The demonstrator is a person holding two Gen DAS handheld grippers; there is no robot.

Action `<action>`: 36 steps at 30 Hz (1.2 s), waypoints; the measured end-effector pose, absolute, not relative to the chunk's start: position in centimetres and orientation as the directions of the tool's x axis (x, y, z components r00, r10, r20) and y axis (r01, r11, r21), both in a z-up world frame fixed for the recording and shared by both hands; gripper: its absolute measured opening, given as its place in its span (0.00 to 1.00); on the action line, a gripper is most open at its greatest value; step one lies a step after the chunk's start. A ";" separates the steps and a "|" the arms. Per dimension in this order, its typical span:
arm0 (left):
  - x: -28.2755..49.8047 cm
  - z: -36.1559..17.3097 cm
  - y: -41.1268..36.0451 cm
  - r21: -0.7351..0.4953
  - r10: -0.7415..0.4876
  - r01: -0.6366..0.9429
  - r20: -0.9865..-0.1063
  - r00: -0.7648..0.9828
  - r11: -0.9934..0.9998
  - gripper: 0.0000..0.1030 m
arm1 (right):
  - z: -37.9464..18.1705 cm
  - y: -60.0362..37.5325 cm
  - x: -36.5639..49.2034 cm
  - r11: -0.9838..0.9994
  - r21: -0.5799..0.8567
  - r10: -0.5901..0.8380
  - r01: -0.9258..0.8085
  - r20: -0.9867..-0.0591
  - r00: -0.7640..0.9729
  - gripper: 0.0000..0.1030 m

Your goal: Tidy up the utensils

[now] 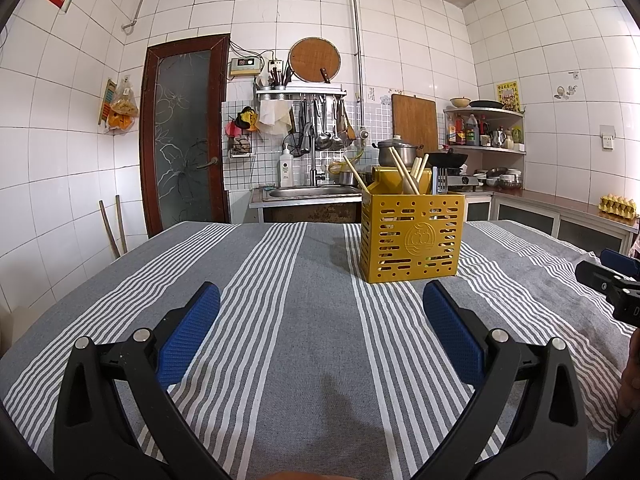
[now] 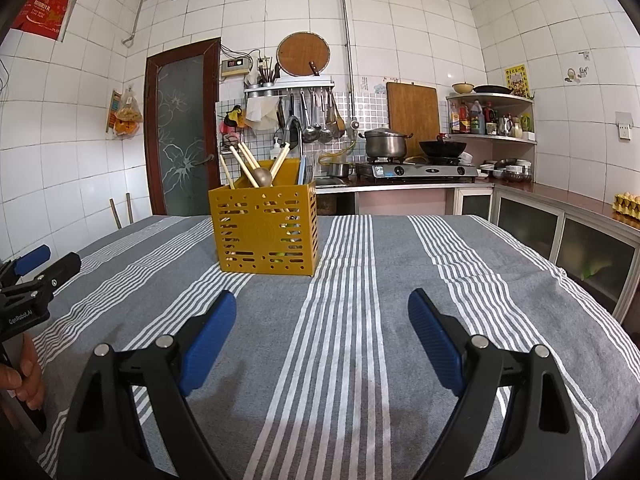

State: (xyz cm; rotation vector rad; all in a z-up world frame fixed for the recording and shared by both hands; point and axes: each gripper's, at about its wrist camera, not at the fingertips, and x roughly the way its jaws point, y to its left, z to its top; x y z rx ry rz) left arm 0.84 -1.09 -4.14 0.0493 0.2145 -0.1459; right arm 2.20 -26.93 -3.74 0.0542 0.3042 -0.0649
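Note:
A yellow perforated utensil holder (image 1: 412, 236) stands upright on the striped tablecloth; it also shows in the right wrist view (image 2: 266, 232). It holds wooden chopsticks (image 1: 404, 174), a metal spoon (image 2: 262, 176) and forks (image 1: 440, 180). My left gripper (image 1: 320, 300) is open and empty, hovering over the cloth short of the holder and to its left. My right gripper (image 2: 322, 308) is open and empty, short of the holder and to its right. Each gripper shows at the edge of the other's view: the right one (image 1: 608, 276), the left one (image 2: 36, 264).
The table (image 2: 400, 280) is covered in grey cloth with white stripes. Behind it are a sink (image 1: 312, 192), a stove with a pot (image 2: 386, 144) and wok, a corner shelf of bottles (image 2: 488, 116), a door (image 1: 184, 136) and an egg tray (image 1: 618, 205).

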 end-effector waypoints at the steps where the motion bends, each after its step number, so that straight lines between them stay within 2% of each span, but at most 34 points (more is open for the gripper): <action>1: 0.9 -4.1 -1.1 0.033 -0.139 0.149 -0.215 0.967 0.988 0.95 | -3.7 -27.0 2.2 0.996 0.044 -0.056 0.072 -0.301 0.952 0.84; 36: 0.5 -3.9 -1.1 0.040 -0.137 0.149 -0.215 0.967 0.988 0.95 | -3.7 -27.0 2.3 0.996 0.052 -0.054 0.073 -0.303 0.951 0.85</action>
